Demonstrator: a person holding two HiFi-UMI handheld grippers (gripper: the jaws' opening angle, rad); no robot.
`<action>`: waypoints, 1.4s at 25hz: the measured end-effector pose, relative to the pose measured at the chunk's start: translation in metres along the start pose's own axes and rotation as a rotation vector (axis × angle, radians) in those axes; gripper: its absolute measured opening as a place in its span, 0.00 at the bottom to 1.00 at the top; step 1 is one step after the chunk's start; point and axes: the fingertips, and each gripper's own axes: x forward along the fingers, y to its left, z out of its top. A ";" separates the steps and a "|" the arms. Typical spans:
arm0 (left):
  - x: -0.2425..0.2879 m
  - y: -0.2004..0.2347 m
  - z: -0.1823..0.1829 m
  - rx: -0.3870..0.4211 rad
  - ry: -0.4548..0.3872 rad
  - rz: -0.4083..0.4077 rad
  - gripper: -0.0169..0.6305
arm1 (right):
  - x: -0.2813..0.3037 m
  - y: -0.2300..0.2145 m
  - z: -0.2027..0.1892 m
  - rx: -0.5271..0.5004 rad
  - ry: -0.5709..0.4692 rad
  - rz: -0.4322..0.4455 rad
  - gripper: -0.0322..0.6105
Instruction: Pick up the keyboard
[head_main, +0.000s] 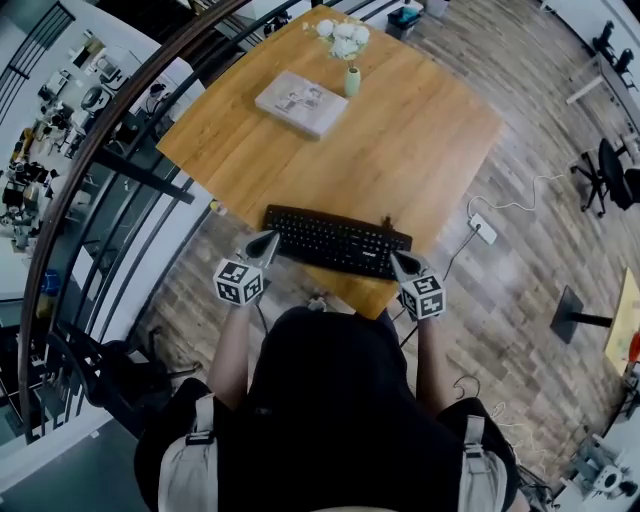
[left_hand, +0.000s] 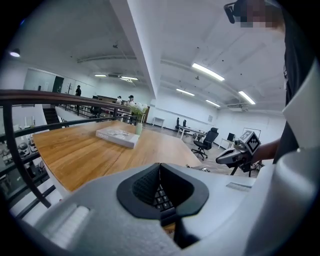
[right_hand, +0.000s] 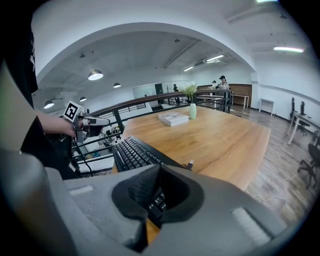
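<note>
A black keyboard lies across the near corner of the wooden table. My left gripper is at the keyboard's left end, shut with nothing between its fingers. At the right end is my right gripper, also shut and empty. In the left gripper view, the left gripper has its jaws together, with a few keys of the keyboard showing below them. The right gripper view shows the keyboard running leftward from the right gripper. Whether either tip touches the keyboard, I cannot tell.
A book and a green vase of white flowers stand at the table's far side. A dark curved railing runs close along the table's left. A power strip lies on the floor to the right.
</note>
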 end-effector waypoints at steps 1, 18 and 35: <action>-0.001 0.002 -0.005 -0.002 0.010 0.003 0.05 | 0.001 0.000 -0.003 0.001 0.006 -0.004 0.06; 0.019 0.048 -0.069 -0.096 0.181 0.027 0.05 | 0.015 -0.027 -0.044 0.039 0.097 -0.139 0.06; 0.047 0.090 -0.086 -0.149 0.262 0.074 0.29 | 0.025 -0.069 -0.075 0.164 0.163 -0.273 0.32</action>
